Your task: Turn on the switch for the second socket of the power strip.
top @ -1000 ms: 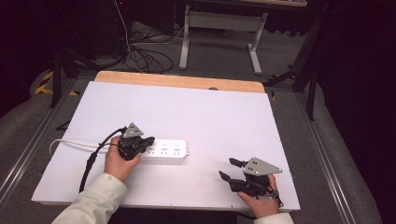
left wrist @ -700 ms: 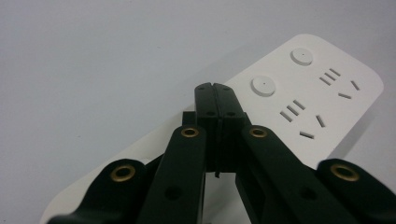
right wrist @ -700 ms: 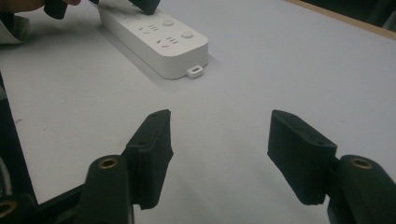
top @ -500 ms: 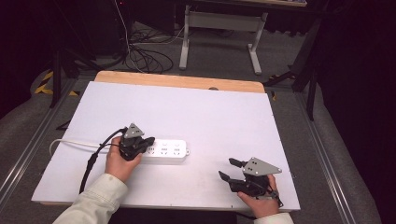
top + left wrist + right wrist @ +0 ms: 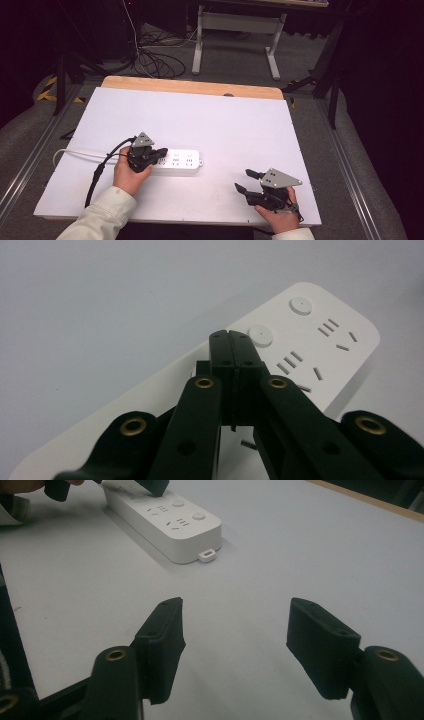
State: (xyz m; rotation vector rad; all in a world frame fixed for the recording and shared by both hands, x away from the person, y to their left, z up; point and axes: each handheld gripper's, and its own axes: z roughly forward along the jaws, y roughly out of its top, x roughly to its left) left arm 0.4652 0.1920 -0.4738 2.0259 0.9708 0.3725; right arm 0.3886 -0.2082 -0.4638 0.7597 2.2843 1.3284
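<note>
1. On the white counter (image 5: 240,125), a white power strip (image 5: 177,162) lies flat at the near left, its cord (image 5: 75,152) trailing toward the left edge.
2. Left gripper (image 5: 231,347): fingers clenched together, empty, tips resting over the strip's top near a round button (image 5: 260,334).
3. Right gripper (image 5: 232,630): fingers released wide, empty, hovering over bare counter well apart from the strip.
4. Handling, as a guess: the strip looks rigid, light, smooth plastic, likely to slide; pinching across its narrow sides seems the surest hold.
5. Hard to tell: whether the clenched tips actually touch the strip, and where the cord ends.
</note>
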